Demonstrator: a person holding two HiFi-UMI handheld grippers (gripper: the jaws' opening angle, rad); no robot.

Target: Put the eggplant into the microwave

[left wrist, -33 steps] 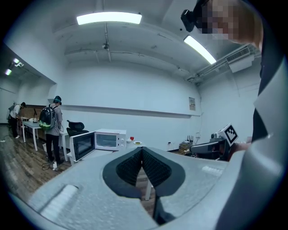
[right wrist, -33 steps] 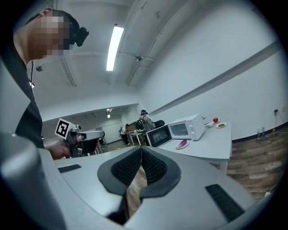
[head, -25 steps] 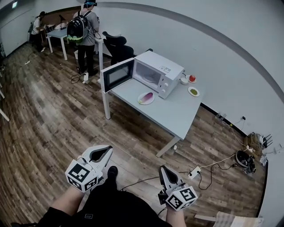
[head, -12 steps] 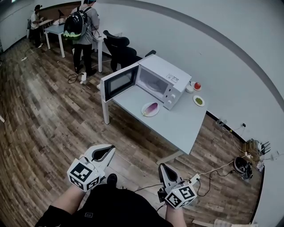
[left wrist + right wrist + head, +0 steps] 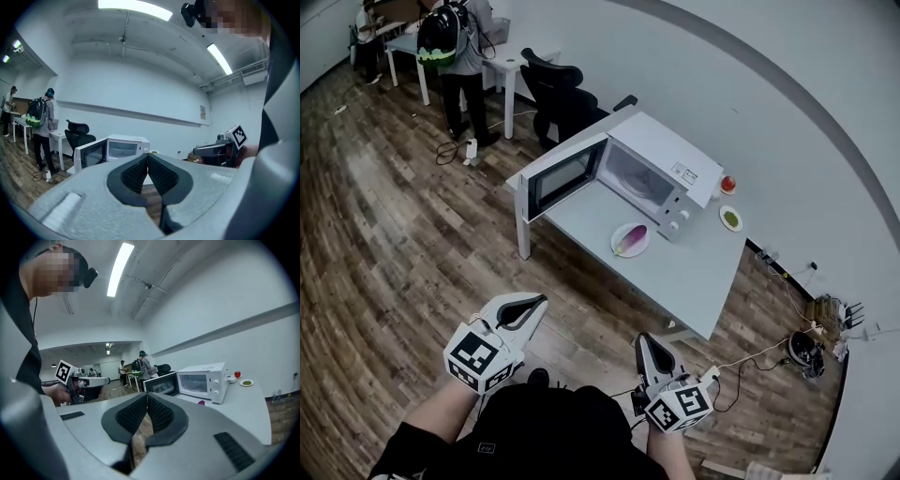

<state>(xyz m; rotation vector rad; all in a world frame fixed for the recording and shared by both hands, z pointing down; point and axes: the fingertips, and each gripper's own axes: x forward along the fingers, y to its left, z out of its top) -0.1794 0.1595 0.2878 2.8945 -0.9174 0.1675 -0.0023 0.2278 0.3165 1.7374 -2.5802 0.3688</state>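
Observation:
The purple eggplant (image 5: 635, 236) lies on a white plate (image 5: 622, 249) on the grey table (image 5: 698, 277), just in front of the white microwave (image 5: 661, 159). The microwave's door (image 5: 562, 174) stands open to the left. Both grippers are held well short of the table, over the wood floor. My left gripper (image 5: 534, 302) is shut with nothing in it, its pads meeting at the tips (image 5: 147, 154). My right gripper (image 5: 641, 339) is shut and empty too (image 5: 146, 395). In the right gripper view the microwave (image 5: 202, 378) and a bit of the eggplant (image 5: 201, 402) show beyond the jaws.
Two small dishes, one with a red thing (image 5: 728, 184) and one with green (image 5: 731, 219), sit right of the microwave. A black chair (image 5: 564, 94) stands behind it. A person with a backpack (image 5: 455, 42) stands at far tables. Cables and a power strip (image 5: 712, 371) lie on the floor.
Both grippers have been carried forward towards the table, still shut. The table and microwave now sit nearer and lower in the head view.

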